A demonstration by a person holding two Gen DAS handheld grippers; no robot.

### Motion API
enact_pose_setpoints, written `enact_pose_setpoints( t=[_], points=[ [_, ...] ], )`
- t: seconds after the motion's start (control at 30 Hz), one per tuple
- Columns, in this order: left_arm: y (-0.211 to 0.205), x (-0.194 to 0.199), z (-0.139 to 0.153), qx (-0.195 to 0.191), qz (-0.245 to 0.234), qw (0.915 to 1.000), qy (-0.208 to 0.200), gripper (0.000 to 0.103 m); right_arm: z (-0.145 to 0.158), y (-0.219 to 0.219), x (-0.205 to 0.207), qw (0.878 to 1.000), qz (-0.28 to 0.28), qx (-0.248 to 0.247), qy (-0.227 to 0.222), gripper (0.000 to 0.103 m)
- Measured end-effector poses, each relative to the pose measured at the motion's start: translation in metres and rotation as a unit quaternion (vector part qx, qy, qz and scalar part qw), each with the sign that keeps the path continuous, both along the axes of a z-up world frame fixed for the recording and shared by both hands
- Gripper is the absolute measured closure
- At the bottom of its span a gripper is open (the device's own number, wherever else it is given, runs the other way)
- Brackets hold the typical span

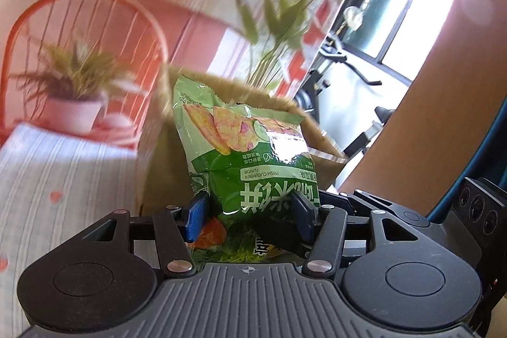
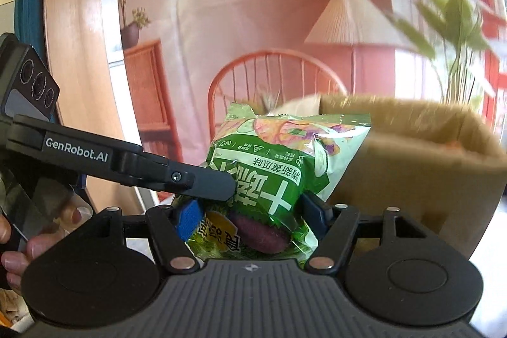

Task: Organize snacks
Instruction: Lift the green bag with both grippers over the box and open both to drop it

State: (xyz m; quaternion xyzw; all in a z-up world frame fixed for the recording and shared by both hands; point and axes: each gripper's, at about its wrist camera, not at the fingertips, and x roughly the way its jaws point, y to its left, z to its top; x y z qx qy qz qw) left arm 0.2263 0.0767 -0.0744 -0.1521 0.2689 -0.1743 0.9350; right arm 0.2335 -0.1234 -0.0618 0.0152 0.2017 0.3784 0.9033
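A green cucumber-flavour snack bag is held up in the air, upside down, between both grippers. My left gripper is shut on its lower part, blue pads pressing both sides. My right gripper is shut on the same green bag. In the right wrist view the left gripper's black finger comes in from the left and touches the bag. A brown cardboard box stands open just behind and right of the bag; it also shows in the left wrist view.
A striped tablecloth covers the table at left. A potted plant stands on it before a printed backdrop with a red chair and lamp. A tall green plant rises behind the box. A wooden frame stands at left.
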Motion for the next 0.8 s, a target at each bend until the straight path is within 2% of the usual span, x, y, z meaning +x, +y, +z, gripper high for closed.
enact_pose_setpoints(
  t=[0.3, 0.47, 0.63, 0.8],
  points=[
    [-0.024, 0.044, 0.049, 0.035, -0.020, 0.9982, -0.045, 0.044, 0.048, -0.016, 0.047, 0.999, -0.009, 0.003, -0.037, 0.034],
    [-0.024, 0.093, 0.065, 0.027, -0.018, 0.9987, -0.040, 0.044, 0.061, -0.017, 0.095, 0.999, -0.017, 0.003, -0.035, 0.034],
    [-0.027, 0.139, 0.064, 0.028, -0.013, 0.9993, -0.020, 0.044, 0.060, -0.016, 0.144, 1.000, -0.025, 0.006, -0.017, 0.034],
    [-0.030, 0.167, 0.043, 0.034, -0.008, 0.9993, 0.012, 0.044, 0.043, -0.012, 0.178, 0.999, -0.031, -0.010, 0.012, 0.034]
  ],
)
